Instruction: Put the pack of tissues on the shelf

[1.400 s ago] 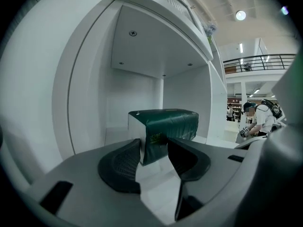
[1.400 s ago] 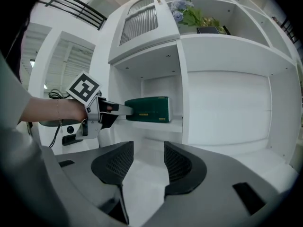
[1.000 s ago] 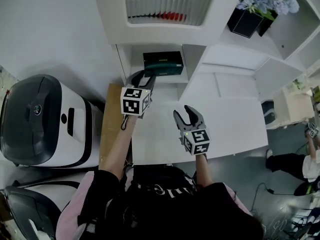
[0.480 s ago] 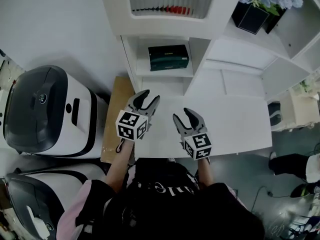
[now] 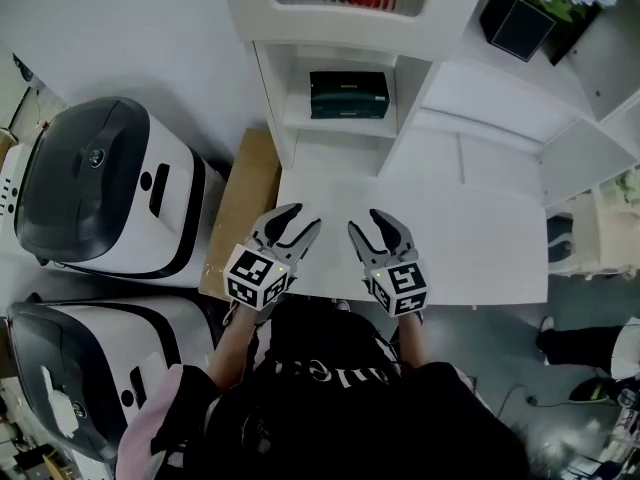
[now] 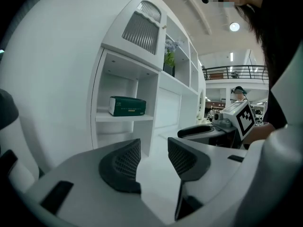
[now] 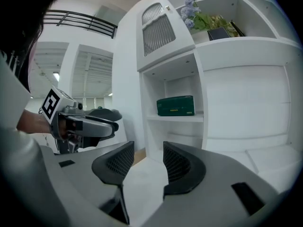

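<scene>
Head view: dark green pack of tissues [image 5: 349, 95] lies on the white shelf [image 5: 340, 127] at 12 o'clock. Left gripper [image 5: 305, 219] and right gripper [image 5: 366, 222] hang side by side over the white table [image 5: 480, 258] near 6 o'clock, well apart from the pack.
Left gripper view: jaws spread, nothing between them; pack at 10 o'clock.
Right gripper view: jaws apart, closing, nothing between them; pack at 12 o'clock.

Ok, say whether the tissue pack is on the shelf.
On it: the green pack of tissues lies flat on the shelf, inside the open compartment.
</scene>
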